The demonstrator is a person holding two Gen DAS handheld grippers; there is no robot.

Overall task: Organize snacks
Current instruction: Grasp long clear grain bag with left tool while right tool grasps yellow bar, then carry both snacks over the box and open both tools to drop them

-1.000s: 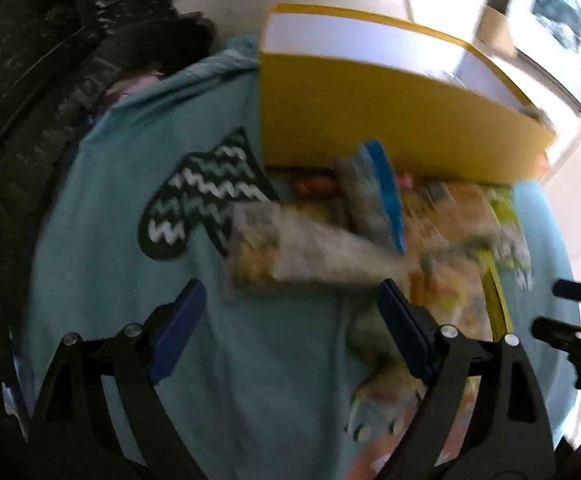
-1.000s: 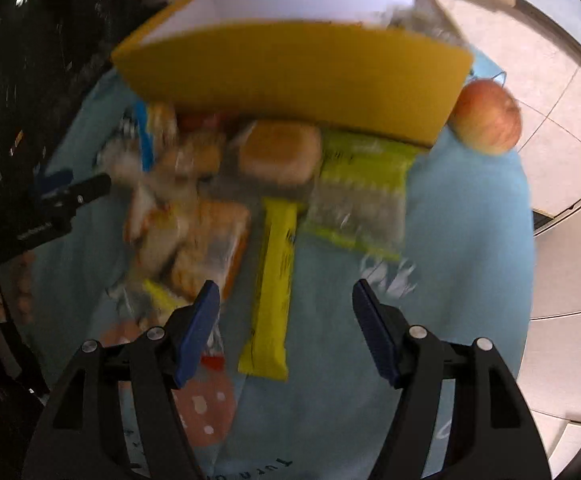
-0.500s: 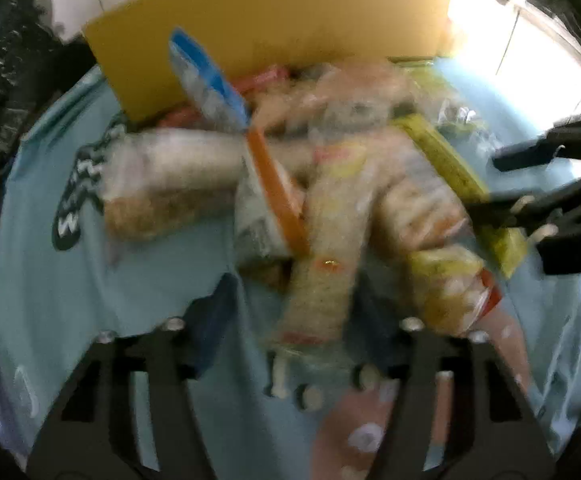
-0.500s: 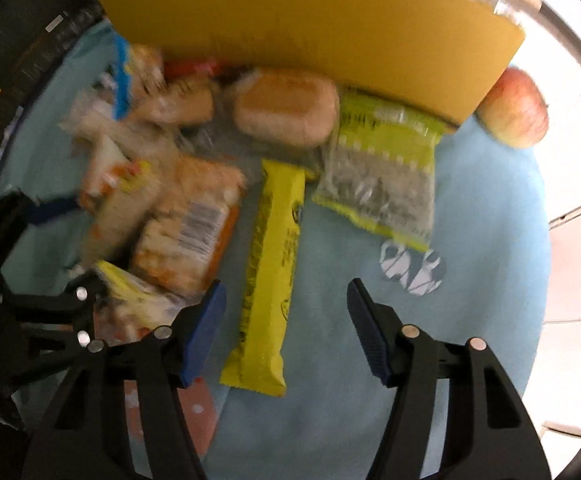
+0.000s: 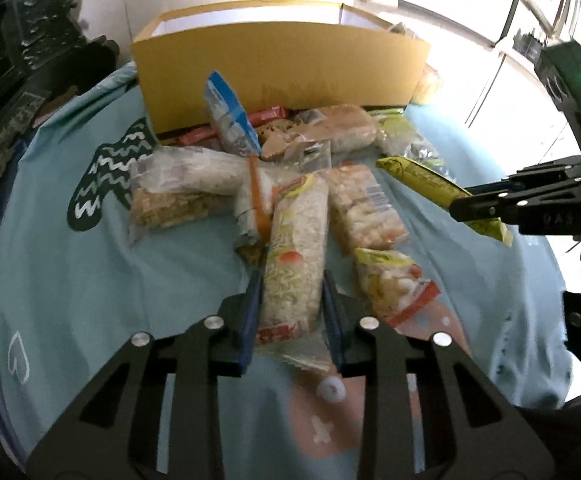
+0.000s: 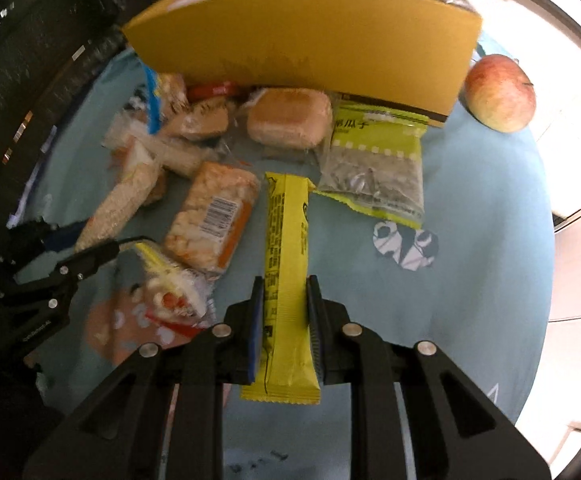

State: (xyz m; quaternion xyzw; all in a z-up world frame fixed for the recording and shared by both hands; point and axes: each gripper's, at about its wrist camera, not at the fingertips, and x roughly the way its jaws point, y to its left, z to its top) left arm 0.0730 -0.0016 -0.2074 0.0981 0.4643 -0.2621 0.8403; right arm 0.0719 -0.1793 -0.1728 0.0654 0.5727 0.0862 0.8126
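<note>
Several snack packs lie in a heap on a light blue cloth (image 5: 70, 288) before a yellow cardboard box (image 5: 278, 68). My left gripper (image 5: 292, 280) is shut on a long clear pack of puffed rice cake (image 5: 296, 256), gripping its near end. My right gripper (image 6: 286, 284) is shut on a long yellow snack bar (image 6: 288, 240), gripping its near half; it also shows in the left wrist view (image 5: 426, 184). The box (image 6: 302, 40) stands open at the top, behind the heap.
A red-yellow apple (image 6: 498, 92) sits right of the box. A green seed pack (image 6: 374, 160), a wrapped bun (image 6: 288, 124), an orange cracker pack (image 6: 210, 220) and a small yellow puff pack (image 6: 170, 288) lie around. Dark furniture stands at the left.
Both grippers moved forward into the heap and closed: the left onto the rice cake pack, the right onto the yellow bar. Both were open before.
</note>
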